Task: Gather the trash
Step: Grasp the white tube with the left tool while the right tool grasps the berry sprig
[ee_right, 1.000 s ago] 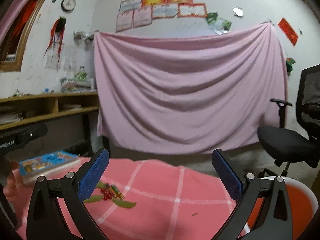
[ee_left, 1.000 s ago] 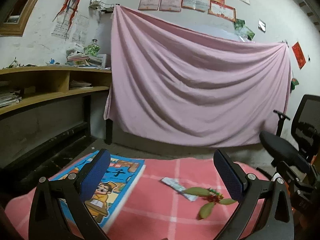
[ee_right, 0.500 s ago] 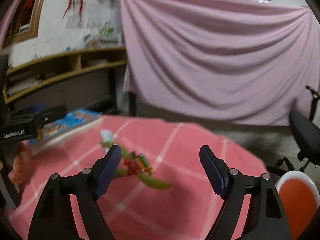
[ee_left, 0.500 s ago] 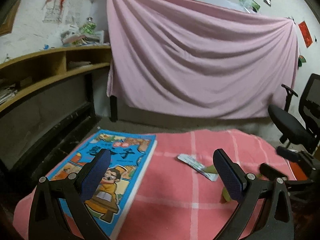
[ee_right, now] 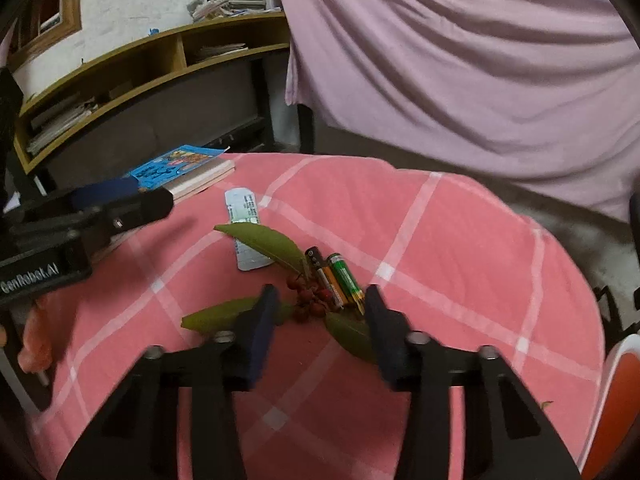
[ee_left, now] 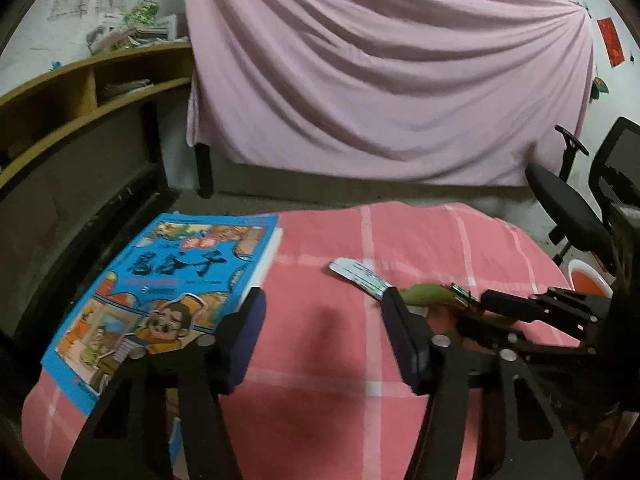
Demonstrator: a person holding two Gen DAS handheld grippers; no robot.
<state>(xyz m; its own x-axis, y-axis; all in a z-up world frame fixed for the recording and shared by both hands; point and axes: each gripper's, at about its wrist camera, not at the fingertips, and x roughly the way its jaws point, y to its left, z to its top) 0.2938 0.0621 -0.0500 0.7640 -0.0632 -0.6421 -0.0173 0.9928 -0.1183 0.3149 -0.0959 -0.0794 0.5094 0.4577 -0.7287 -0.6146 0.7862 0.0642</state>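
Both tools are closing right now with nothing pinched yet. The right tool hangs over the leafy twig with red berries and two batteries on the pink checked counter. The left tool is over bare cloth, between the blue book and a white wrapper.

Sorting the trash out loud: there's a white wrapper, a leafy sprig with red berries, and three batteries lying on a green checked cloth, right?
Almost. The cloth is pink checked, not green, as the right wrist view shows. The white wrapper, leafy sprig with red berries and batteries are right.
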